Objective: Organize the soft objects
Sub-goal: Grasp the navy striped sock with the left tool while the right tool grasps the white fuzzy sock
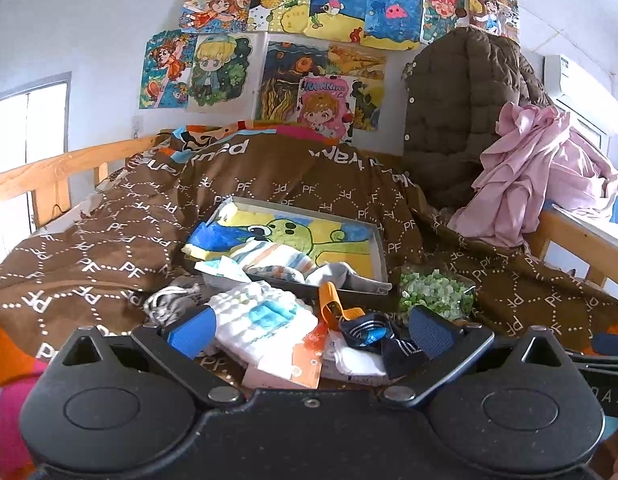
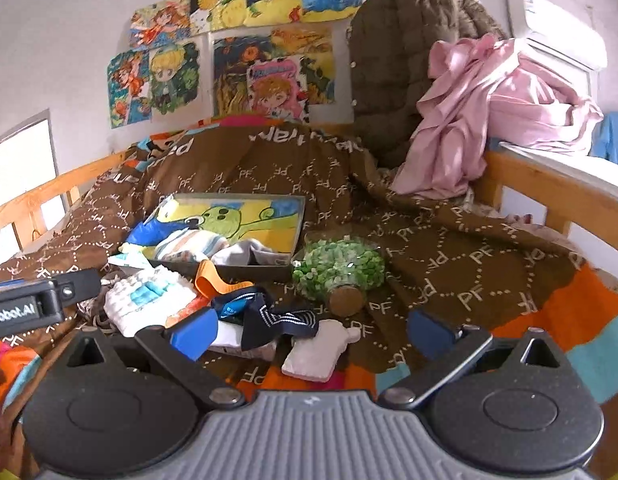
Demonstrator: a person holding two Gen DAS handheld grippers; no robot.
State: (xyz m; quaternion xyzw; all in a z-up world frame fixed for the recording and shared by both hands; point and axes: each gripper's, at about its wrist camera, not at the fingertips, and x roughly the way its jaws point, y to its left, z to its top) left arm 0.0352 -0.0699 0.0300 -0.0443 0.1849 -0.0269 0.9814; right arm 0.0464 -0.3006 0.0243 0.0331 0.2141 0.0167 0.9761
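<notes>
A pile of small soft items lies on the brown bedspread (image 1: 109, 240): a white-and-blue fluffy cloth (image 1: 265, 320), a navy striped sock (image 1: 373, 332), an orange piece (image 1: 333, 304) and a grey drawstring pouch (image 1: 169, 300). Behind them a shallow grey box (image 1: 383, 248) with a cartoon picture holds a striped cloth (image 1: 269, 260). My left gripper (image 1: 311, 330) is open just above the pile. My right gripper (image 2: 313, 334) is open too, over the navy sock (image 2: 277, 316) and a pale pink item (image 2: 317, 352). The left gripper's body (image 2: 41, 304) shows at the right view's left edge.
A jar of green pieces (image 2: 341, 270) with a cork lid lies beside the box. A brown quilted jacket (image 1: 461, 120) and pink clothes (image 1: 537, 176) hang over the wooden bed rail (image 1: 581, 236) at right. Drawings cover the wall behind. A wooden rail (image 1: 41, 176) borders the left.
</notes>
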